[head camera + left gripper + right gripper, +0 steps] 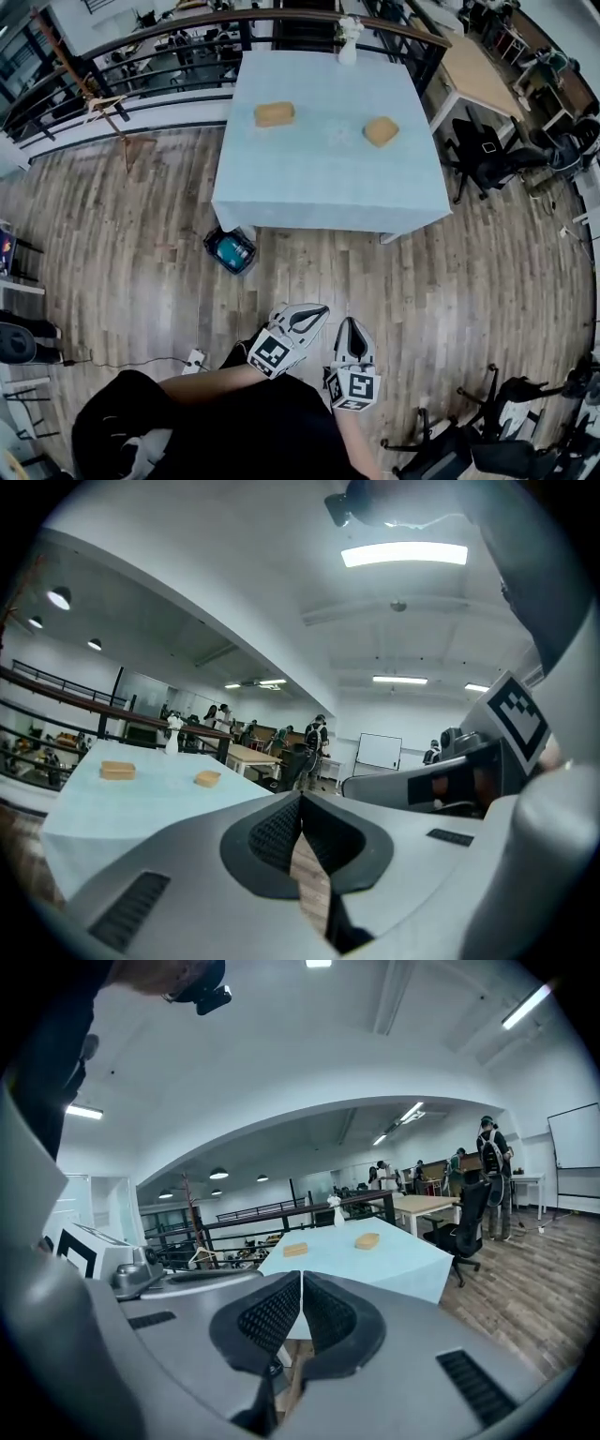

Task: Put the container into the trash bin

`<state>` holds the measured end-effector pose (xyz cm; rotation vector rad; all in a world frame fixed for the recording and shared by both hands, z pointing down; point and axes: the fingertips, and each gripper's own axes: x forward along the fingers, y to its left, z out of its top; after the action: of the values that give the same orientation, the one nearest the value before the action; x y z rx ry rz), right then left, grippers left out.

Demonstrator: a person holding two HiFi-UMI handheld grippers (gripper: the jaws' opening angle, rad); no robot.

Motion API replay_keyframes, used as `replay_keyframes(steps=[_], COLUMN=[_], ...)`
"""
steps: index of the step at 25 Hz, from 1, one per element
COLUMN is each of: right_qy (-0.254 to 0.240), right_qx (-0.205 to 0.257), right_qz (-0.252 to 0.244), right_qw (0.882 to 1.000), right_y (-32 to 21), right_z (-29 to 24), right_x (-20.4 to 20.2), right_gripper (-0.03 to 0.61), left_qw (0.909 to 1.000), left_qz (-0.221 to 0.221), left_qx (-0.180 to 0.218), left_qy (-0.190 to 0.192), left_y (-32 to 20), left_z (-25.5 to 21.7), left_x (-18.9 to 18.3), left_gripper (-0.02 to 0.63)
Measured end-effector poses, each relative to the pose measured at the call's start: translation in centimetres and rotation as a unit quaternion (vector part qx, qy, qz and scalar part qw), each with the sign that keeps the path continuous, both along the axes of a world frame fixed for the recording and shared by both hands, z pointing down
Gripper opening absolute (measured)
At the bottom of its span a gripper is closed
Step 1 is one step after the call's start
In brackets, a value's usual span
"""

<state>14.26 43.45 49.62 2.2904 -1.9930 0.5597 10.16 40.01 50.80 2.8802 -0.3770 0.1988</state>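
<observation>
Wood floor (141,234) of an open office, with a blue-clothed table (319,178) ahead of the person. Two tan containers lie on the table's far half, well apart: left container (274,113), long axis running across the table, and right container (381,130), slightly skewed. Bin (230,250) stands on the floor just beside the table's near left corner.

Left tongs (311,317) and right tongs (352,325) are side by side close to the body, both pressed together and empty, pointing toward the table. Both containers lie straight ahead, well beyond reach. Judgement: neither is yet approached; the left tongs are nearer both the left container and the bin.
</observation>
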Motion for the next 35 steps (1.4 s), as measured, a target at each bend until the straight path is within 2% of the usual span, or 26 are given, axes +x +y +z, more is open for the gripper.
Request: replay_keyframes(steps=[4, 7, 11, 13, 15, 20, 27, 29, 35], right_qy=[-0.034, -0.031, -0.034, -0.039, -0.037, -0.025, -0.023, -0.022, -0.029], right_qx=[0.020, 0.023, 0.015, 0.010, 0.006, 0.007, 0.028, 0.031, 0.047], right_qz=[-0.013, -0.028, -0.047, -0.052, -0.058, -0.071, -0.078, -0.089, -0.119], right_qw=[0.999, 0.999, 0.998, 0.998, 0.998, 0.997, 0.996, 0.995, 0.991], right_y=[-8.0, -12.9, -18.1, -20.3, -21.9, -24.3, -25.9, -27.4, -33.3], right_z=[-0.1, -0.3, -0.1, 0.4, 0.8, 0.7, 1.2, 1.2, 1.0], right_x=[0.5, 0.4, -0.1, -0.2, -0.5, -1.6, -1.5, -1.5, -0.4], right_gripper=[0.035, 0.035, 0.035, 0.035, 0.035, 0.035, 0.034, 0.034, 0.034], left_qw=[0.9996, 0.9990, 0.9981, 0.9983, 0.9984, 0.9968, 0.9939, 0.9924, 0.9855], left_qz=[-0.022, -0.040, -0.057, -0.054, -0.052, -0.077, -0.107, -0.118, -0.168], left_qx=[-0.014, -0.019, -0.023, -0.011, 0.003, -0.006, 0.003, 0.001, 0.018], left_qy=[-0.006, -0.007, 0.010, 0.019, 0.021, 0.021, 0.026, 0.035, 0.021], left_y=[-7.9, -12.8, -18.2, -20.3, -21.7, -24.5, -26.5, -27.4, -32.3], left_z=[0.2, 0.3, 0.1, -0.4, -0.7, -0.3, -0.5, -0.5, -0.7], left_x=[-0.6, -1.4, -2.3, -2.2, -2.3, -3.7, -5.4, -5.7, -5.6], left_gripper=[0.014, 0.015, 0.014, 0.014, 0.014, 0.014, 0.014, 0.014, 0.015])
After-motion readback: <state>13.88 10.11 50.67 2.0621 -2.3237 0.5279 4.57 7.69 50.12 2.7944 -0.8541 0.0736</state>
